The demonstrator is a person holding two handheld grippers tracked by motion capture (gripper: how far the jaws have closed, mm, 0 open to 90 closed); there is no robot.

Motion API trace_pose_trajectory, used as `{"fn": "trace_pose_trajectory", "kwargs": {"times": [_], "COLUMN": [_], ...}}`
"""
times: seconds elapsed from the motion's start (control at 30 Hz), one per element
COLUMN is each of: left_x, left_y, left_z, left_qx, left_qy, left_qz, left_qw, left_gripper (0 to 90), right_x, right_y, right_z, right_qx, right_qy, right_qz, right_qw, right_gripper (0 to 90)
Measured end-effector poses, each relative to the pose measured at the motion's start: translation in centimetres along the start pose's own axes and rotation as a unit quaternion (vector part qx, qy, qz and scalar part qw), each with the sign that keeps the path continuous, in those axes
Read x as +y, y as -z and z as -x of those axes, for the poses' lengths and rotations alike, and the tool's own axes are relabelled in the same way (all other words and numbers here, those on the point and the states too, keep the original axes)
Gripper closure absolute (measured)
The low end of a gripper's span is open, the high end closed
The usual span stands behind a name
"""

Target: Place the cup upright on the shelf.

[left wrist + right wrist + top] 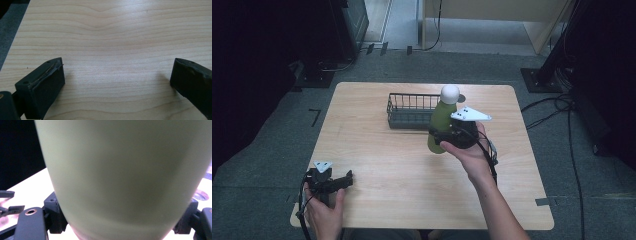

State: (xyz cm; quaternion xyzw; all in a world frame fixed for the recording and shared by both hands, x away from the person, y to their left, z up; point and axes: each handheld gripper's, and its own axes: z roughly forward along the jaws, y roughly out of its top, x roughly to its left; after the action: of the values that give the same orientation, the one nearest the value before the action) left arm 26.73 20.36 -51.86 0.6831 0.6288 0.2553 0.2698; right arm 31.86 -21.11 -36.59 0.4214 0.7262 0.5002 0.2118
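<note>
The right tongs (443,136) clamp the green bottle (441,125) low on its smooth, rigid, likely slippery body. The left tongs (116,82) rest apart and empty on the table (387,165).

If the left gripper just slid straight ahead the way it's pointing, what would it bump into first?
Probably nothing soon. The left gripper has its jaws wide apart over bare table, and its own view ahead shows just wood. The green bottle and wire basket sit off to the side, though depth is uncertain.

Bottle (441,120) near table (377,165) centre, between right gripper (451,134) jaws; wire basket (408,111) just left and behind; left gripper (338,181) at near-left corner.
</note>
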Motion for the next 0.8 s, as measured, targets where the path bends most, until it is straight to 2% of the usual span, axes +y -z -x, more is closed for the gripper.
{"fn": "trace_pose_trajectory", "kwargs": {"times": [0.13, 0.37, 0.57, 0.8], "left_x": [0.0, 0.0, 0.0, 0.0], "left_y": [0.0, 0.0, 0.0, 0.0], "left_z": [0.0, 0.0, 0.0, 0.0], "left_qx": [0.000, 0.000, 0.000, 0.000], "left_qy": [0.000, 0.000, 0.000, 0.000], "left_qz": [0.000, 0.000, 0.000, 0.000], "left_qw": [1.0000, 1.0000, 1.0000, 1.0000], "left_gripper": [0.1, 0.1, 0.1, 0.1], "right_x": [0.8, 2.2, 4.4, 6.1], "right_y": [-0.7, -1.9, -2.8, -4.0], "right_z": [0.3, 0.9, 1.4, 1.9], "right_qx": [-0.006, -0.005, -0.013, -0.022], "right_qy": [0.003, -0.007, -0.001, -0.002], "right_qz": [0.000, 0.006, 0.013, 0.015], "right_qw": [1.0000, 0.9999, 0.9998, 0.9996], "right_gripper": [20.3, 20.3, 20.3, 20.3]}}
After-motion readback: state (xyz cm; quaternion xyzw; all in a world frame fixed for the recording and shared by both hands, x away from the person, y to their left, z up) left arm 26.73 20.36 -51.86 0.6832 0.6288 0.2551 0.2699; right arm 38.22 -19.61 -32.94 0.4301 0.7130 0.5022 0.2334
